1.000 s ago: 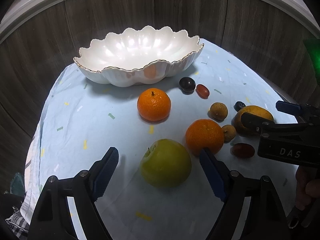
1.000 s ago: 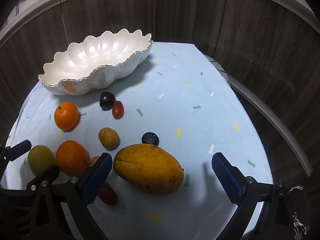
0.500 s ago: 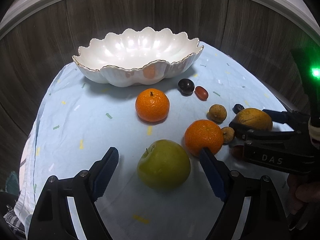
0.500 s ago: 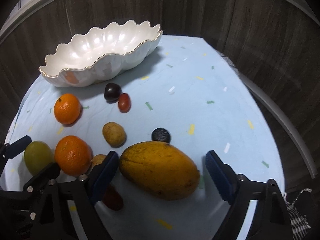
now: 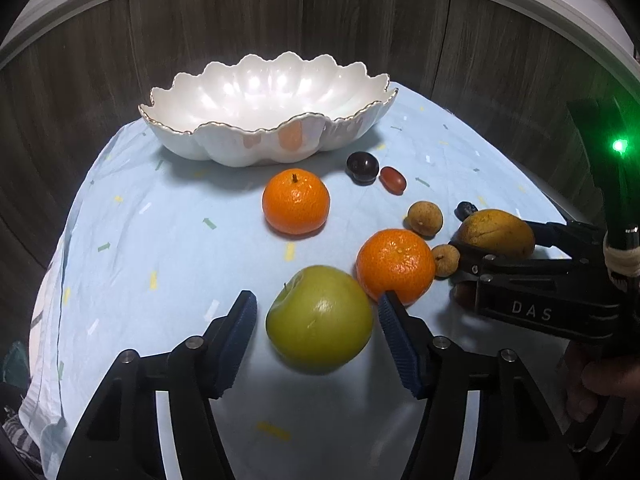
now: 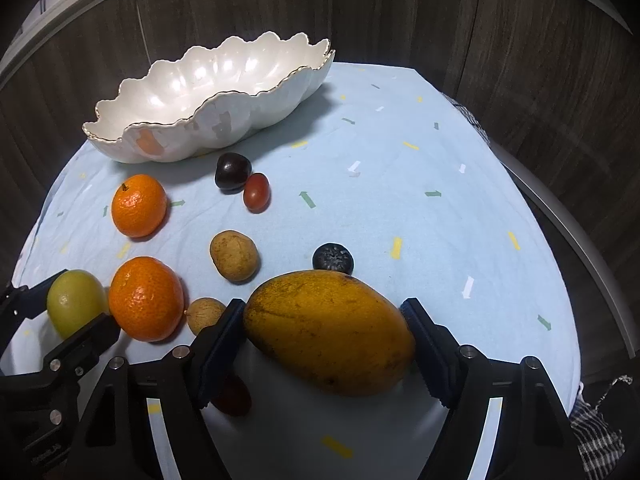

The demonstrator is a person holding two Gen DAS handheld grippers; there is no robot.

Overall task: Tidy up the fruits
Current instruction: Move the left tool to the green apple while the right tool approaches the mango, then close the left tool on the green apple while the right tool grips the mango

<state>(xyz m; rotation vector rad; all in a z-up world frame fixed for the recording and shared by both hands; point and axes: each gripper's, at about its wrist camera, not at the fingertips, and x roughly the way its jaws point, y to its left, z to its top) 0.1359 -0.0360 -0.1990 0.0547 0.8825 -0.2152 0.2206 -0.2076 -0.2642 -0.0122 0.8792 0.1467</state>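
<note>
The landmark for all positions is the scalloped white bowl [image 5: 272, 120], which stands empty at the far side of the blue cloth [image 5: 160, 240]. All fruit lies on the cloth on the near side of the bowl.

Left gripper [image 5: 316, 320]: its jaws have just been closing around the green apple [image 5: 320, 318]. The right pad sits at the apple's flank, while a narrow gap shows at the left pad, so the grip does not look complete. The apple lies directly ahead of this gripper, straight out from the bowl's front wall. An orange [image 5: 395, 266] touches or nearly touches the apple on the right and crowds the right finger. A second orange [image 5: 296, 201] lies on the straight path between apple and bowl.

Right gripper [image 6: 324, 328]: its jaws have just been closing on the mango [image 6: 330, 330], and both pads now appear to be in contact with its two ends. The mango's long axis runs across the jaws, slightly slanted. It lies farther from the bowl than any other fruit, toward the bowl's right end.

Clearance: the cloth to the right of the mango is open up to the table edge. A blueberry [image 6: 333, 258] sits just beyond the mango toward the bowl. A longan [image 6: 206, 314] lies just beside the right gripper's left finger. Judgement: lift both fruits clear before travelling to the bowl.
</note>
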